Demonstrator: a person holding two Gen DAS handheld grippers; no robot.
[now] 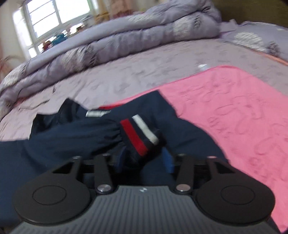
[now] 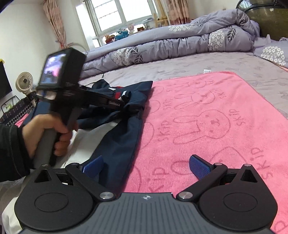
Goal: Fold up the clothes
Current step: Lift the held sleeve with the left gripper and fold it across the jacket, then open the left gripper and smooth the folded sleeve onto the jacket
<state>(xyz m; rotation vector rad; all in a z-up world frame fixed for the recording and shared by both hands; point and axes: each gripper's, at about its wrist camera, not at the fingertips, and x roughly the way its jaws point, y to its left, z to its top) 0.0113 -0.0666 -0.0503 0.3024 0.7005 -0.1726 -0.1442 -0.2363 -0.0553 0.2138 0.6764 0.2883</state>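
Navy jacket (image 2: pixel 124 115) lies crumpled along the left edge of a pink rabbit-print towel (image 2: pixel 216 126) spread on a bed covered with a grey-lilac sheet (image 2: pixel 180 68), part of the garment spilling off the towel onto the sheet. We see, from the left wrist view, the left gripper (image 1: pixel 144 158) closed around the jacket's ribbed cuff (image 1: pixel 142 136), whose red and white stripes bulge up between the blue pads. From the right wrist view, we watch the left hand (image 2: pixel 48 131) squeezing that tool's handle above the garment. Our right gripper (image 2: pixel 145 167) hangs wide open and holds nothing, one blue pad (image 2: pixel 93 166) over the jacket's hem, the other over bare towel. A folded lilac quilt (image 2: pixel 180 39) rests along the far side of the bed, below a bright window (image 2: pixel 122 12).
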